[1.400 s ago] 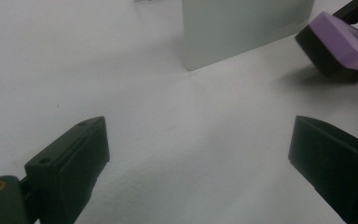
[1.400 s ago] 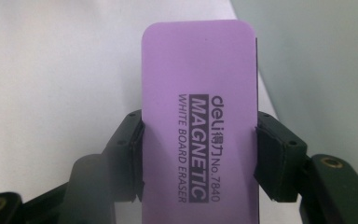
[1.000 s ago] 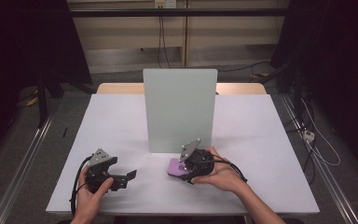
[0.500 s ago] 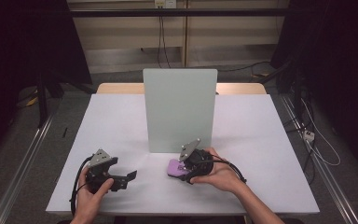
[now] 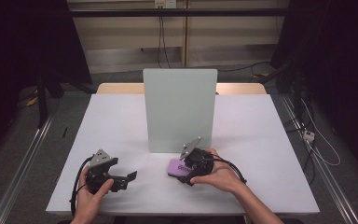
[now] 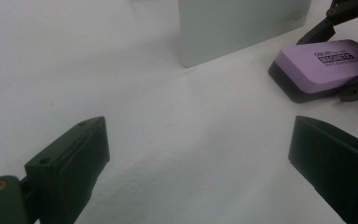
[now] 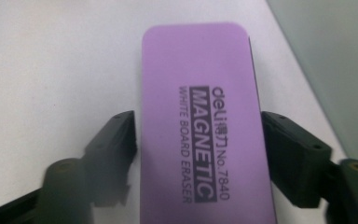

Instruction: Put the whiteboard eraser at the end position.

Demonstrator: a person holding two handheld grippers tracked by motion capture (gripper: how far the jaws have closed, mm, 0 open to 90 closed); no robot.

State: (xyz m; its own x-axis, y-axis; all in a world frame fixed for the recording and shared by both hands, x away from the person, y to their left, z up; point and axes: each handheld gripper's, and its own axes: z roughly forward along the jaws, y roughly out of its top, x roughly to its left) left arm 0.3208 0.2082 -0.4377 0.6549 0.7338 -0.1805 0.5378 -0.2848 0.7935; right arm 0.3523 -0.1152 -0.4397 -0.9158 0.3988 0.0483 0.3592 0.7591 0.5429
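Two sets of tongs flank our worry: the right tongs [image 7: 198,154], just opened, loosely straddle the purple eraser [image 7: 200,116] lying on the table [image 5: 121,121] at five o'clock of the upright board [image 5: 179,109], so lifting now may drop it, while the left tongs [image 6: 200,163] gape empty.

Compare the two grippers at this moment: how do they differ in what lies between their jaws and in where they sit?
The right gripper, near the upright panel, has just opened around the purple eraser, small gaps showing at both pads. The left gripper sits farther left, jaws wide with only bare table between. Both rest low, each in a hand.
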